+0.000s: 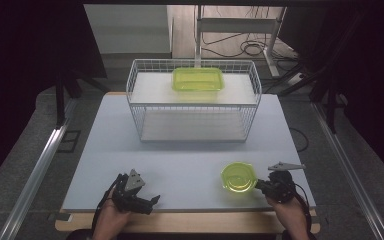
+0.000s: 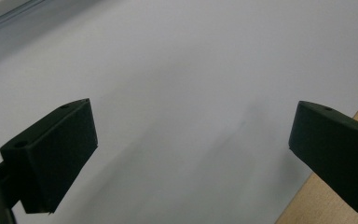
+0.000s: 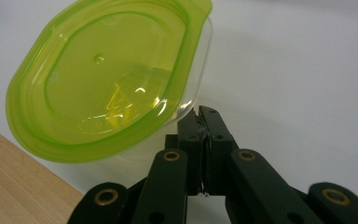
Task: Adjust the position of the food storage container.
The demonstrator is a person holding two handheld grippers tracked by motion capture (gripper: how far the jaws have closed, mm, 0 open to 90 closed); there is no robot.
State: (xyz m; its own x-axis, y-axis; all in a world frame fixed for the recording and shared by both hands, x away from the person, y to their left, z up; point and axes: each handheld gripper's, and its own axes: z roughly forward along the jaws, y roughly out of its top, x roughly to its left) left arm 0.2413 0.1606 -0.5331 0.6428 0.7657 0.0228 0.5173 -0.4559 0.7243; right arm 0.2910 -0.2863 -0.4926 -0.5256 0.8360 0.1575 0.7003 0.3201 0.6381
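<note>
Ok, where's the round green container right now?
In the high view the round green container sits near the table's front right edge, right beside the right gripper, whose jaws pinch its rim.

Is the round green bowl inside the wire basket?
No, the bowl sits on the table by the right tool, outside the basket.

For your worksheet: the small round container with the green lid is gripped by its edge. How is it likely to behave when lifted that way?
The round container looks like thin clear plastic, so probably light with some flex. The right gripper pinches only its rim at one side, so it may tilt or swing. The glossy surface could slip. Its lid seems seated, but might pop off if squeezed.
</note>
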